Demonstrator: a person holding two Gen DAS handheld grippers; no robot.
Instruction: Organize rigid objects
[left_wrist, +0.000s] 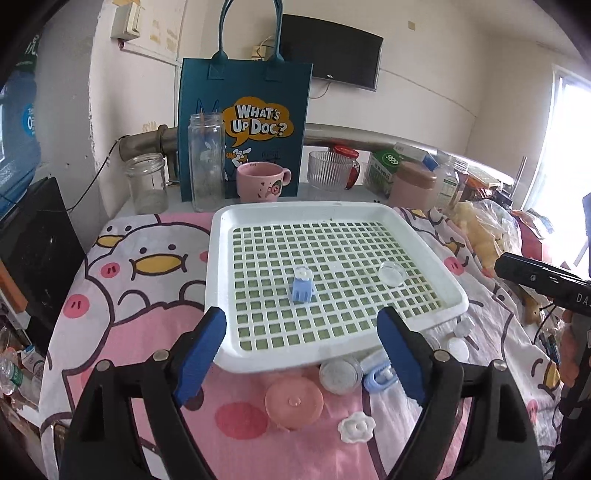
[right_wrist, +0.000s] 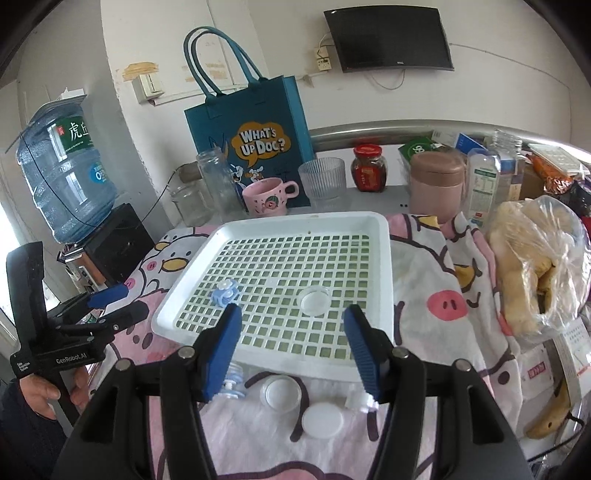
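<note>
Sorting underway: blue clip (left_wrist: 303, 286) and clear lid (left_wrist: 391, 274) sit in white tray (left_wrist: 221, 258); pink lid (left_wrist: 294, 403), flower piece (left_wrist: 356, 427) and others wait just before it. Left gripper (left_wrist: 301, 350) wide, right gripper (right_wrist: 291, 345) half-open, both empty.

The desk (left_wrist: 155, 332) is covered by a pink cartoon cloth (left_wrist: 122, 280). On the cloth a white tray (left_wrist: 218, 295) is set. Just before its near rim are laid a pink lid (left_wrist: 294, 403), a grey lid (left_wrist: 340, 376), a white flower (left_wrist: 356, 427) and a blue clip (left_wrist: 380, 376).
</note>
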